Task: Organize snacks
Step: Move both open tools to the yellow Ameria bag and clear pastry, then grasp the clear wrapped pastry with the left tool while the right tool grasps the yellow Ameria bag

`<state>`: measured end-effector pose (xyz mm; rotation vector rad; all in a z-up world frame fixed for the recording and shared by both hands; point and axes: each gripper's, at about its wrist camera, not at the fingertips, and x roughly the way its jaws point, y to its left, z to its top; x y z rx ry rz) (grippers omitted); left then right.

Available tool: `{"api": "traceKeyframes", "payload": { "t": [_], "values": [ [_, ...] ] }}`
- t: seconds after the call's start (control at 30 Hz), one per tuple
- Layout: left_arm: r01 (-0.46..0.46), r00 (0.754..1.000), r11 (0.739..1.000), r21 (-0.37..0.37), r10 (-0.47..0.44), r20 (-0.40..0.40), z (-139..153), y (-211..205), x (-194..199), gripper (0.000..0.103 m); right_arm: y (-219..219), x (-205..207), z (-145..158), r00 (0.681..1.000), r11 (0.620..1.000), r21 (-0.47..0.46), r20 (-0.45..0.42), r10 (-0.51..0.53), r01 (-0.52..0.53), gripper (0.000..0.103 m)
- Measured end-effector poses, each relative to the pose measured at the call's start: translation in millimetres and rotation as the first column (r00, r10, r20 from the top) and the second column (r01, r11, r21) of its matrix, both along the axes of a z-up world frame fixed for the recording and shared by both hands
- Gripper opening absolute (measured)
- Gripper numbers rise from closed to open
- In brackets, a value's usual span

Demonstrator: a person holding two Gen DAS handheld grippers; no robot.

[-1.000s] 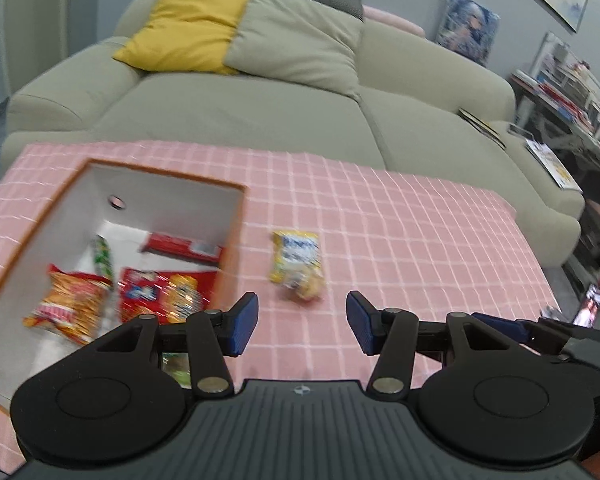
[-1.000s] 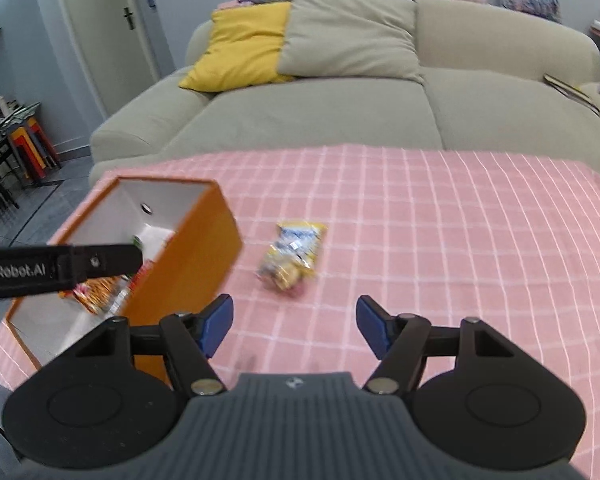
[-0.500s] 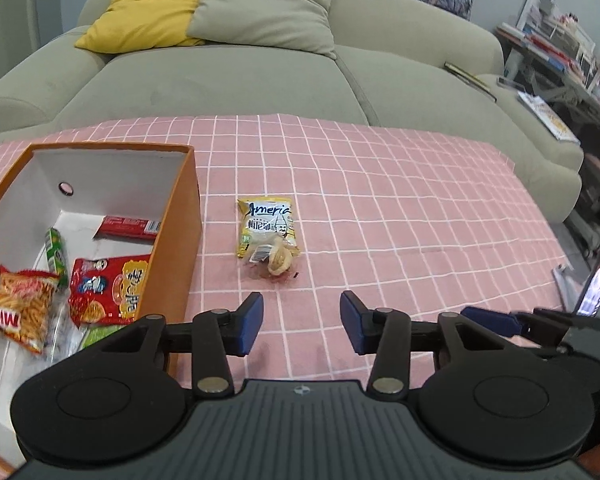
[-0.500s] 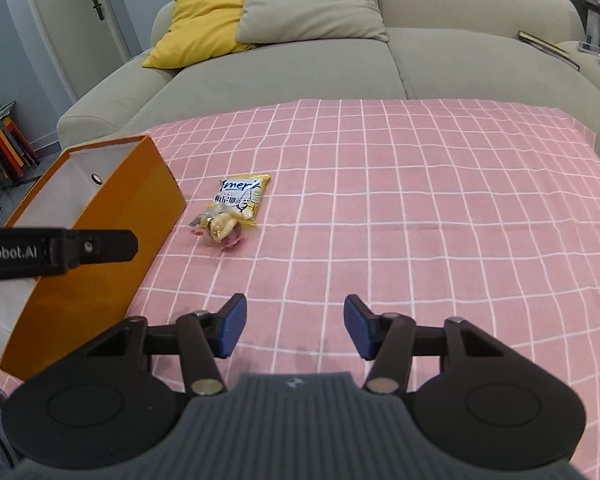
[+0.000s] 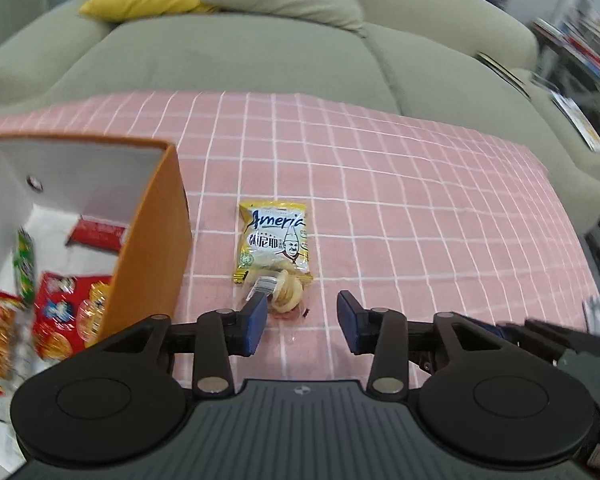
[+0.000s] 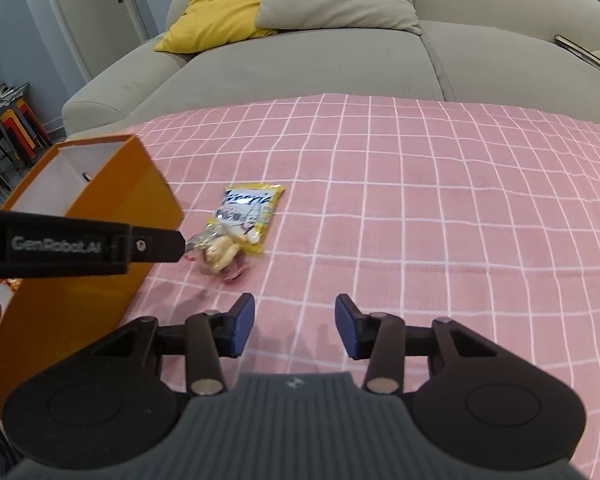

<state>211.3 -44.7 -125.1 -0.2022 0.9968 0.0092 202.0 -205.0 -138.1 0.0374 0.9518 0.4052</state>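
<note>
L gripper (image 5: 300,322), jaws wide, lines up on yellow snack pkt (image 5: 275,245) lying on pink-cloth worktop (image 5: 420,208) just beside orange box (image 5: 152,248), likely its destination. R gripper (image 6: 295,326) waits, jaws apart, empty.

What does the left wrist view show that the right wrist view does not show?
Only the left wrist view looks down into the orange box and shows the snack packs lying in it: a red pack, a green one and others. Only the right wrist view shows the door and the left gripper from the side, near the yellow pack. Both views show the yellow snack pack lying on the pink checked cloth beside the box, the sofa behind, and an open gripper: left gripper, right gripper.
</note>
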Motion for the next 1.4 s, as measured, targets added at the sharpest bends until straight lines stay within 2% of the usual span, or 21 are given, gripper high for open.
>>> {"api": "traceKeyframes", "payload": {
  "t": [0.07,0.23,0.33,0.43,0.53,0.77,0.9,1.0,1.1,1.23,1.4],
  "values": [
    [-0.056,0.998,0.998,-0.01,0.056,-0.014,-7.9,2.1,6.6,0.058,-2.9,9.0,-3.9,1.0,1.0,0.008,-0.012,-0.011,0.011,0.042],
    [-0.144,0.989,0.99,-0.008,0.144,-0.047,-26.4,8.1,18.6,0.059,-4.3,24.0,-12.1,0.999,1.0,0.012,-0.03,-0.014,0.014,0.042],
    [-0.188,0.981,0.982,-0.028,0.186,-0.049,-34.1,13.0,23.0,0.063,-3.2,30.1,-17.1,0.999,1.0,0.024,-0.04,-0.013,0.014,0.042],
    [-0.209,0.977,0.975,-0.071,0.205,-0.065,-42.4,17.0,27.6,0.064,1.0,34.7,-23.0,0.999,1.0,0.025,-0.047,0.002,-0.001,0.042],
    [-0.213,0.974,0.974,-0.082,0.205,-0.094,-51.1,18.3,31.8,0.064,4.2,36.8,-27.4,0.999,1.0,0.014,-0.052,0.012,-0.011,0.042],
    [-0.182,0.98,0.975,-0.124,0.168,-0.111,-59.8,18.9,30.8,0.048,6.7,40.2,-33.2,0.998,1.0,0.006,-0.061,0.018,-0.018,0.042],
    [-0.167,0.982,0.978,-0.127,0.154,-0.11,-59.8,19.4,31.6,0.045,10.8,43.0,-35.5,0.998,1.0,0.002,-0.061,0.028,-0.028,0.042],
    [-0.158,0.985,0.98,-0.117,0.148,-0.089,-53.0,19.2,29.7,0.045,13.7,44.2,-34.5,0.998,0.999,0.004,-0.051,0.038,-0.038,0.042],
    [-0.135,0.991,0.988,-0.079,0.134,-0.019,-31.7,16.9,23.3,0.045,17.6,47.4,-33.8,0.998,0.999,0.01,-0.043,0.043,-0.043,0.043],
    [-0.113,0.993,0.993,0.018,0.113,0.041,-0.1,15.9,17.3,0.045,27.2,52.2,-32.5,0.999,0.999,0.028,-0.035,0.042,-0.041,0.052],
    [-0.104,0.992,0.992,0.072,0.099,0.074,26.3,27.4,12.7,0.045,51.6,55.0,-32.2,0.998,0.997,0.049,-0.02,0.067,-0.066,0.059]
  ]
}}
